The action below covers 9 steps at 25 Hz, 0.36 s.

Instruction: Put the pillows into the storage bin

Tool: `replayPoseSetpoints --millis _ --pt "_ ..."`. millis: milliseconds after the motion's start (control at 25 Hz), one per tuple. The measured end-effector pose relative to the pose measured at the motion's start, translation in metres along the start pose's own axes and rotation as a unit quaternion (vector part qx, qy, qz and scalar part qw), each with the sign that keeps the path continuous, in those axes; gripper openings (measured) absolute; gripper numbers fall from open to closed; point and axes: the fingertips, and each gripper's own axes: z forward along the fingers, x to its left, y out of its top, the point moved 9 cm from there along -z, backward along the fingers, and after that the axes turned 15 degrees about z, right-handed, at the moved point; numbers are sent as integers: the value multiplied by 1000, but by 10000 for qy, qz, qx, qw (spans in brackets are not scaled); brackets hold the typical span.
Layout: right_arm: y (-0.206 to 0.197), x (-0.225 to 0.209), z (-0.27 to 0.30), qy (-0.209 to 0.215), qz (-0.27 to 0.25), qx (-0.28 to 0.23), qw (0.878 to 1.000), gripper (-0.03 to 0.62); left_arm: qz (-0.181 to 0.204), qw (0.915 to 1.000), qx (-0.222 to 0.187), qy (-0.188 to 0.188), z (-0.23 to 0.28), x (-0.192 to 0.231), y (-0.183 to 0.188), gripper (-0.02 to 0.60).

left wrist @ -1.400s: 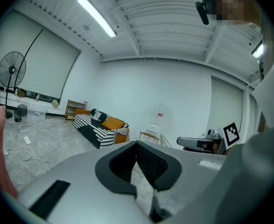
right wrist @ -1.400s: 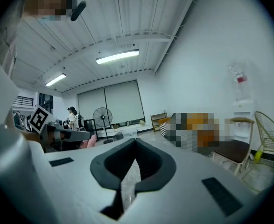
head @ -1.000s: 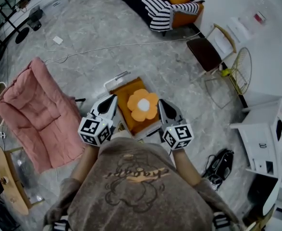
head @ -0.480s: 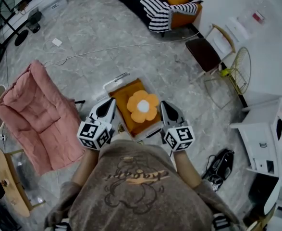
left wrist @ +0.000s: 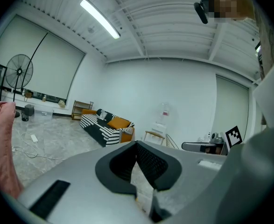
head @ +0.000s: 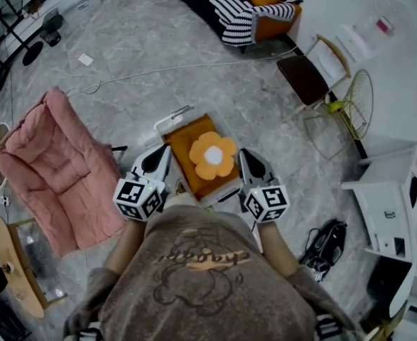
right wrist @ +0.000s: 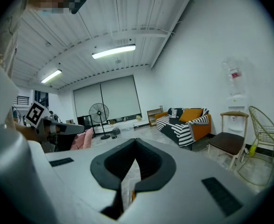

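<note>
Left tool (head: 167,148) and right tool (head: 242,153) are held shut, empty, beside storage bin (head: 164,125); flower pillow (head: 212,155) is seen inside, apparently atop orange pillow (head: 187,136).

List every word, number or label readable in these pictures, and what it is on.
No text reads clearly.
Shirt print: cursive word, too distorted to read.
Red label on the clear container by the wall: too small.
Marker cubes: coded squares only, no letters.
</note>
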Motion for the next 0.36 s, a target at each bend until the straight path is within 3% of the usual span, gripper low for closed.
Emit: replayPoseSetpoints --millis 360 --pt "1 2 10 41 -37 72 10000 0 -5 10000 17 31 2 10 0 5"
